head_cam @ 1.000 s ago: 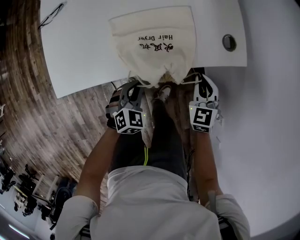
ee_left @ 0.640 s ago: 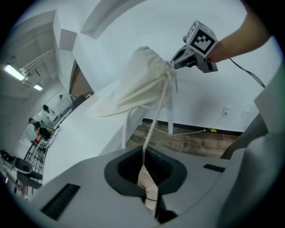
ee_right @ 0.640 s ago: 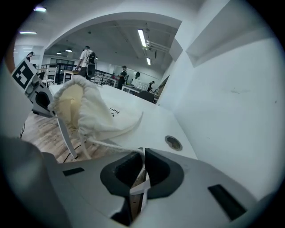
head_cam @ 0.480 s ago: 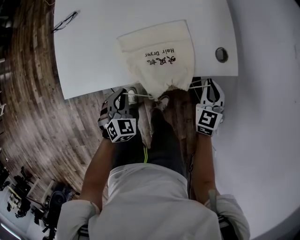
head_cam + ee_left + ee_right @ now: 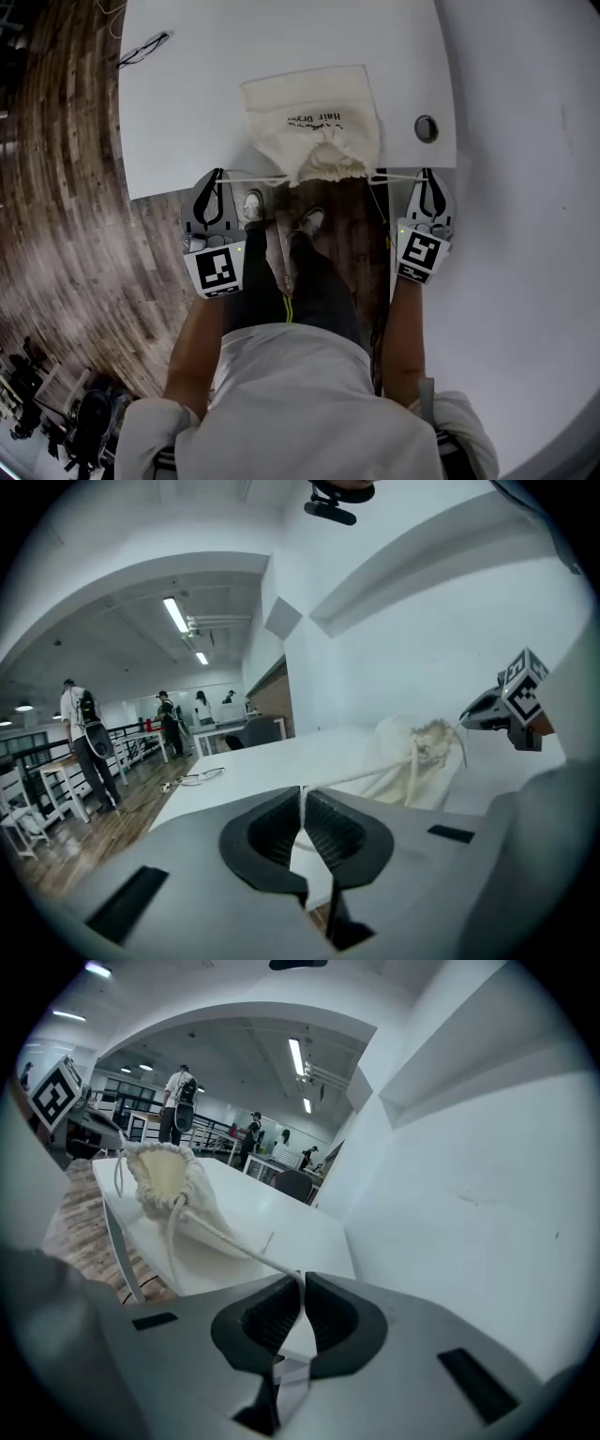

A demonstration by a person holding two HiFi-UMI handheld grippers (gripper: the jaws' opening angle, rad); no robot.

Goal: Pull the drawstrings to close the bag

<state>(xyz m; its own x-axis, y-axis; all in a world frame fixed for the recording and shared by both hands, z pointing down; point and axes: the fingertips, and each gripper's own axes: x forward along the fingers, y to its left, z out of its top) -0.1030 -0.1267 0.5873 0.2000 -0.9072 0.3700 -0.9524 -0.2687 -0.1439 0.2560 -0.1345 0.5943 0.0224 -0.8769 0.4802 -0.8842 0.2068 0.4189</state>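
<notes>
A cream cloth bag (image 5: 314, 112) with black print lies on the white table, its mouth (image 5: 328, 169) puckered at the near edge. The left drawstring (image 5: 258, 176) runs taut to my left gripper (image 5: 219, 172), which is shut on it. The right drawstring (image 5: 394, 175) runs taut to my right gripper (image 5: 428, 172), also shut on its cord. In the left gripper view the cord (image 5: 375, 778) leads from the closed jaws to the gathered bag (image 5: 422, 747). The right gripper view shows the cord (image 5: 234, 1241) stretching to the bag's mouth (image 5: 164, 1176).
The white table (image 5: 187, 94) has a round cable hole (image 5: 427, 128) at the right and a thin black item (image 5: 145, 47) at the far left. A white wall (image 5: 525, 141) stands to the right. Wooden floor (image 5: 75, 234) and the person's shoes lie below. People stand far off (image 5: 80, 733).
Both grippers have drawn apart sideways with their cords, the left one further and rolled level. The cords have gone straight and the bag's mouth has puckered tighter.
</notes>
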